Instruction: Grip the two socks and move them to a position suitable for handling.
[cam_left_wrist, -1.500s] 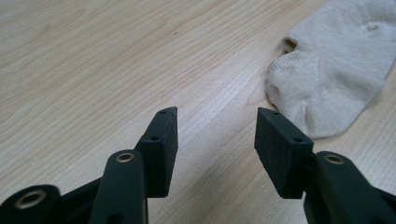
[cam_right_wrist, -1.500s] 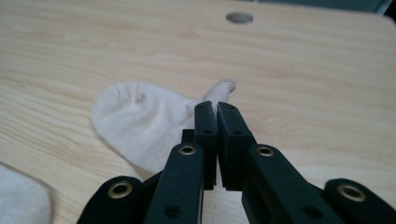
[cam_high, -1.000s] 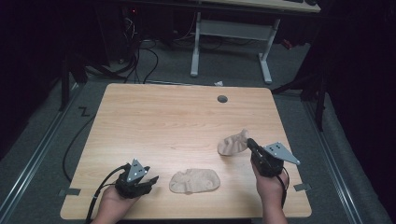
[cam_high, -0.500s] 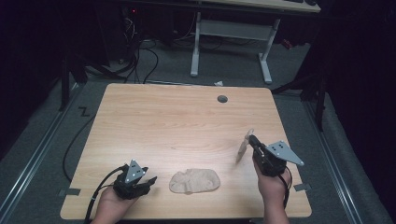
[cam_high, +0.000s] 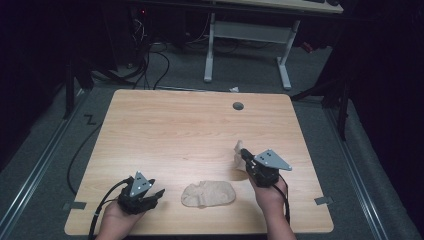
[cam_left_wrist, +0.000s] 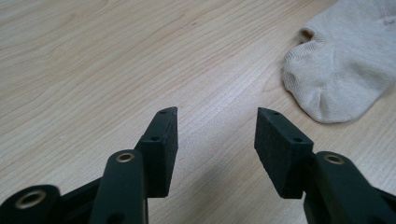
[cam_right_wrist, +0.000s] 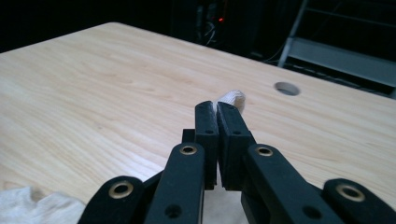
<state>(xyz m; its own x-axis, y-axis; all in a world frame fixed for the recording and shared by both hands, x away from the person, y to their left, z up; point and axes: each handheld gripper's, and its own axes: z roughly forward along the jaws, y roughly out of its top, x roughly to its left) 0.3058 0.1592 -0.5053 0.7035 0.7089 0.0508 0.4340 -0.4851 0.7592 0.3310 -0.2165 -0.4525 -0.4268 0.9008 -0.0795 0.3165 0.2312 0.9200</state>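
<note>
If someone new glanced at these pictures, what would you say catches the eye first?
The right tool, near the table's right edge, is shut on a beige sock lifted off the wood. A second sock lies flat at the front edge, and the left tool rests open just left of it.

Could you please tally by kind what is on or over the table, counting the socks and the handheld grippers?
Beige socks: 2, one lying flat on the table and one pinched in the right gripper.
Handheld grippers: 2, the left gripper with jaws apart and nothing between them, and the right gripper shut on its sock.
Total: 4.
</note>
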